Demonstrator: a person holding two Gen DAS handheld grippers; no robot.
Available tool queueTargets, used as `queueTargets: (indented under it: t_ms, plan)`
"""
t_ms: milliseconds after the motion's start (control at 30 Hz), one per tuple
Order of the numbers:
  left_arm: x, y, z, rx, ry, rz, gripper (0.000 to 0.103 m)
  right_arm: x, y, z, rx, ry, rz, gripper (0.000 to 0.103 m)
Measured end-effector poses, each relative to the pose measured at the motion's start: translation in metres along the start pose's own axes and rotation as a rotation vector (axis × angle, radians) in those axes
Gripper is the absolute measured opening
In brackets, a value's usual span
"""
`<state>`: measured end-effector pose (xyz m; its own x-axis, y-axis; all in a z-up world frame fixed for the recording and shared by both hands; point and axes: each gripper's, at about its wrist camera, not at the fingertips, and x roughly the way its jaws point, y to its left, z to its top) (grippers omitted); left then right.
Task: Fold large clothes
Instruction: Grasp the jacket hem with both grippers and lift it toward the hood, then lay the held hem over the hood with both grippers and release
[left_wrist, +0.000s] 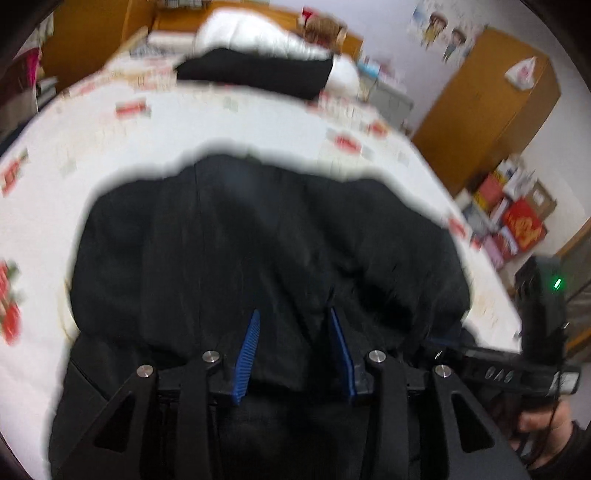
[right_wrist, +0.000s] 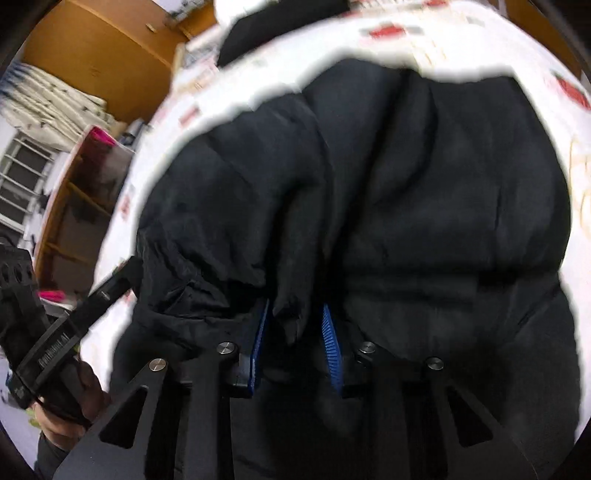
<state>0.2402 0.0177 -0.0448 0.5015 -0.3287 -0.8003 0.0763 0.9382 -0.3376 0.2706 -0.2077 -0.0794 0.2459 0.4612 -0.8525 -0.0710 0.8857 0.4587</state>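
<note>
A large black padded jacket (left_wrist: 258, 251) lies bunched on a bed with a white patterned sheet (left_wrist: 110, 140). My left gripper (left_wrist: 293, 314) is low over the jacket's near edge, its blue pads (left_wrist: 249, 343) apart with black fabric between and behind them. My right gripper (right_wrist: 295, 310) is over the same jacket (right_wrist: 424, 203), blue pads (right_wrist: 330, 343) apart with a fold of black cloth hanging between them. The right gripper's body also shows at the right edge of the left wrist view (left_wrist: 517, 369). Both views are motion blurred.
A folded black garment (left_wrist: 255, 70) and a white pillow (left_wrist: 255, 33) lie at the bed's far end. A wooden wardrobe (left_wrist: 491, 103) and stacked boxes (left_wrist: 509, 218) stand to the right. A wooden shelf (right_wrist: 74, 221) stands left of the bed.
</note>
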Motion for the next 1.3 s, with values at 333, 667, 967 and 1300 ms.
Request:
queueTargets:
  t_ms: [333, 667, 967, 1300]
  plan:
    - [0.011, 0.009, -0.023, -0.062, 0.073, 0.030, 0.040, 0.014, -0.005, -0.005, 0.007, 0.004, -0.016, 0.028]
    - [-0.037, 0.009, 0.022, -0.083, -0.108, 0.038, 0.043, 0.020, 0.013, -0.025, -0.030, -0.002, -0.040, 0.007]
    - [0.018, 0.031, -0.017, -0.060, -0.024, 0.108, 0.044, -0.030, 0.000, -0.027, -0.056, -0.085, -0.016, 0.012]
    - [0.014, 0.028, -0.027, -0.039, -0.016, 0.133, 0.044, -0.007, 0.034, 0.009, -0.175, -0.104, -0.086, 0.012]
